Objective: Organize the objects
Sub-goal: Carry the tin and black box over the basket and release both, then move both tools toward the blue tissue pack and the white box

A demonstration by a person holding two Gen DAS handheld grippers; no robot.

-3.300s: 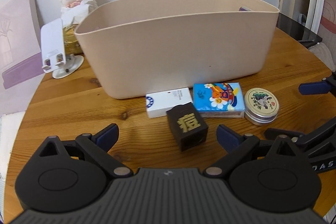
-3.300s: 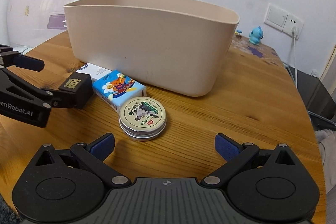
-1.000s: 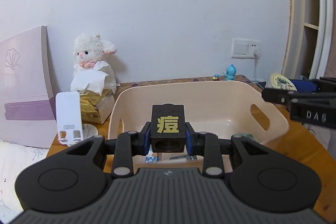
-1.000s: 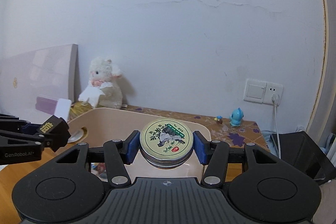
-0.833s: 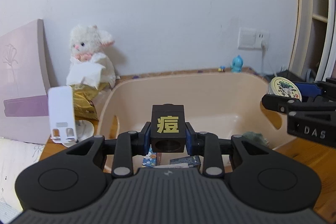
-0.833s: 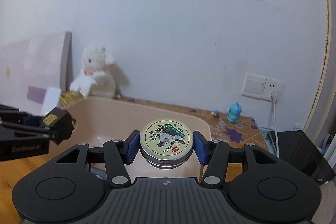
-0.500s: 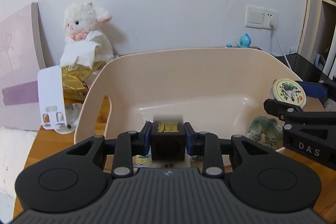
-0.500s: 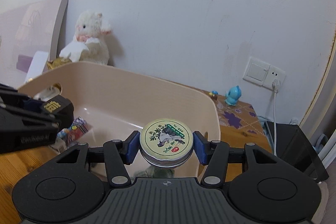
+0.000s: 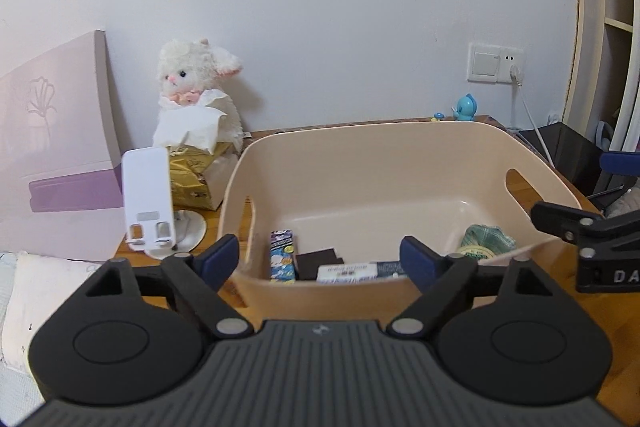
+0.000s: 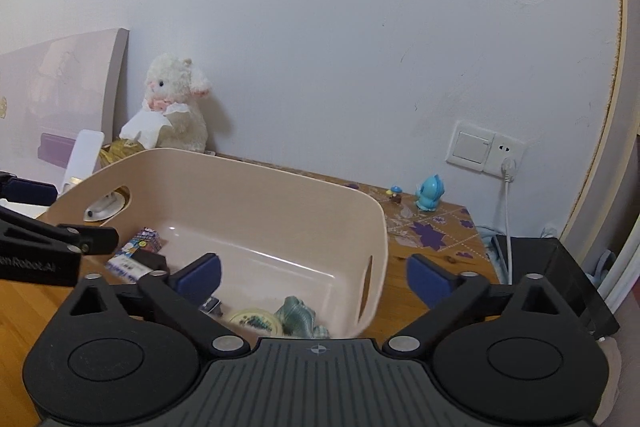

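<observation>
A beige plastic bin (image 9: 400,151) stands on the wooden table and also shows in the right wrist view (image 10: 280,187). The black cube (image 9: 318,259) lies on its floor beside a colourful tissue pack (image 9: 282,255) and a white box (image 9: 346,271). The round tin (image 10: 254,319) lies in the bin next to a green cloth toy (image 10: 300,315). My left gripper (image 9: 320,255) is open and empty above the bin's near rim. My right gripper (image 10: 314,277) is open and empty above the bin's right end.
A white plush lamb (image 9: 192,83) sits behind a gold tissue pack (image 9: 192,175) at the back left. A white phone stand (image 9: 148,195) stands left of the bin. A pink board (image 9: 52,139) leans on the wall. A blue figurine (image 10: 428,193) stands near the wall socket (image 10: 484,147).
Both grippers have opened. The black cube dropped from the left gripper into the bin and the round tin dropped from the right gripper into the bin.
</observation>
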